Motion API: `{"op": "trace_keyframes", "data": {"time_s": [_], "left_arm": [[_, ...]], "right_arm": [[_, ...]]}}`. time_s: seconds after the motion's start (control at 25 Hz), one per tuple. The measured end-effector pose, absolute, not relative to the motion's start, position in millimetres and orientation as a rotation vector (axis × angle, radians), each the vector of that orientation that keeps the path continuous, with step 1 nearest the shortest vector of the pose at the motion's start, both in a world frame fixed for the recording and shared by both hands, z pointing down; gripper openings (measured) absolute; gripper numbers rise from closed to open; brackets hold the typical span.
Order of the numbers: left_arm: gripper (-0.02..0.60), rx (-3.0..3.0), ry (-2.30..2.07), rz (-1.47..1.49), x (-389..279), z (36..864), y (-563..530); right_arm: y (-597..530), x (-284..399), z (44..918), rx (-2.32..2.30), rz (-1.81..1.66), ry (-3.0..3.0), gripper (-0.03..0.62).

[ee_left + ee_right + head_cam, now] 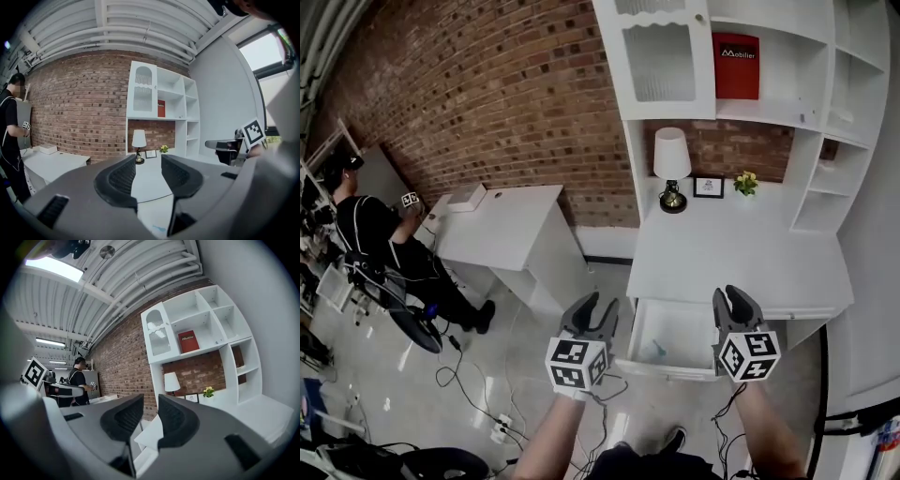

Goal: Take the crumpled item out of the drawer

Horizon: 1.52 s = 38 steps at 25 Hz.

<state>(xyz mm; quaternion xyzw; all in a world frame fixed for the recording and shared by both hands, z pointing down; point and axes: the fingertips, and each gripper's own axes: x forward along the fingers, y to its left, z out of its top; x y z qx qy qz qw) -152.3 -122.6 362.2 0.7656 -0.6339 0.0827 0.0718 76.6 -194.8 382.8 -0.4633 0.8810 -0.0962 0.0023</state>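
The drawer (675, 368) of the white table (731, 253) stands pulled out. The crumpled item (657, 351) lies on the drawer's floor towards the left front corner. It is a small pale scrap with a bluish tinge, too small to name more closely.

The left claw (596, 309) hovers just outside the drawer's left edge, its jaws well apart with nothing between them. In the left gripper view only the table top shows through the gap. The right claw (731, 298) hangs by the drawer's right edge, its jaws likewise parted and empty. Neither claw touches anything.

The item looks light and soft, perhaps crushed paper or film, so it should give under the pads and weigh almost nothing. It may skid on the smooth drawer floor, and a loose fold could slip free. The surest hold seems to be across its bulkiest middle, taken from above. The left claw is the nearer one for that.
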Motion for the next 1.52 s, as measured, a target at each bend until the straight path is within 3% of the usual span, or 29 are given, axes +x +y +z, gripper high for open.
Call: {"op": "trace_keyframes", "data": {"time_s": [0.76, 1.2, 1.52], "left_arm": [[0.160, 2.384, -1.127, 0.642, -149.0, 585.7, -212.3], [0.164, 2.335, -0.900, 0.900, -130.1, 709.6, -215.0], [0.166, 2.283, -0.850, 1.019, -125.0, 766.9, -226.2]], "right_arm": [[-242.1, 6.2, 485.2, -1.801, -0.539, 2.744, 0.095], [-232.2, 0.1, 656.3, -1.841, -0.972, 2.777, 0.097], [-242.8, -4.0, 735.9, -1.819, -1.086, 2.817, 0.097]]}}
